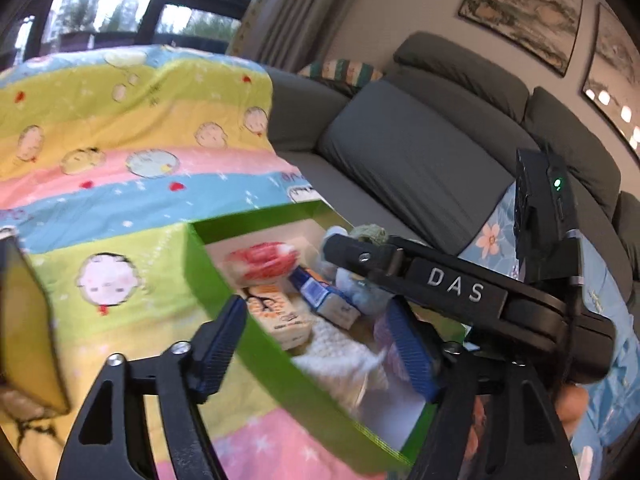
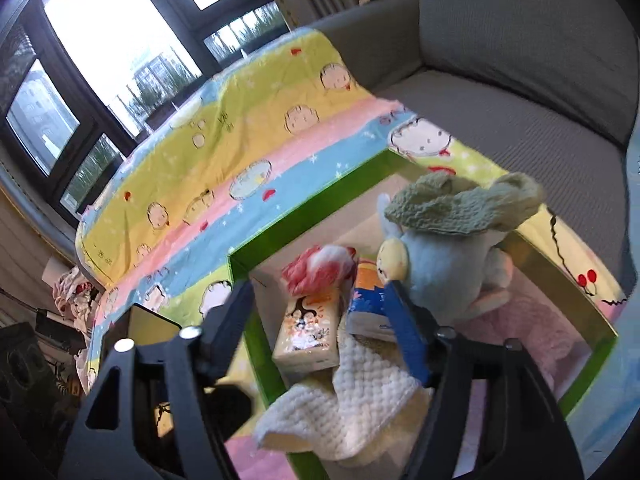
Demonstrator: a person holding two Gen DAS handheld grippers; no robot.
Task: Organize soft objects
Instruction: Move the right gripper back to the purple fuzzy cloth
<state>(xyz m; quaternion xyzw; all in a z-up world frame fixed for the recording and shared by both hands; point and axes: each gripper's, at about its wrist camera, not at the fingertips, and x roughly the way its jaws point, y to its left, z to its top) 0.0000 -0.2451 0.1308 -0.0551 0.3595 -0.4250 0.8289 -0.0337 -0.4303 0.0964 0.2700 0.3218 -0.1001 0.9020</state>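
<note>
Left wrist view: the left gripper [image 1: 316, 344] sits low centre, jaws apart, straddling the near wall of a green box [image 1: 224, 276]; nothing is between its pads. The box rests on a striped cartoon blanket [image 1: 132, 128] that fills the left half of the frame. Inside the box, mid-frame: a red-and-white soft item [image 1: 262, 256], an orange tissue pack [image 1: 280, 316], a blue tissue pack [image 1: 324, 296], and a white knit cloth [image 1: 340, 352], all blurred. The right gripper [image 1: 348, 250] reaches in from the right edge, marked DAS, its tip over the box; whether its jaws are apart cannot be told here. A grey sofa [image 1: 420, 140] fills the upper right.

Right wrist view: the right gripper [image 2: 320, 332] is at bottom centre, jaws spread, holding nothing, above the box [image 2: 304, 216]. A light blue plush toy [image 2: 444, 268] with a green knit cloth [image 2: 460, 204] draped on top sits in the right part of the box. Left of it lie the red-and-white item [image 2: 320, 268], the orange pack [image 2: 308, 332] and the blue pack [image 2: 368, 304]. The white cloth [image 2: 348, 408] hangs over the near wall. A window [image 2: 112, 32] is upper left.
</note>
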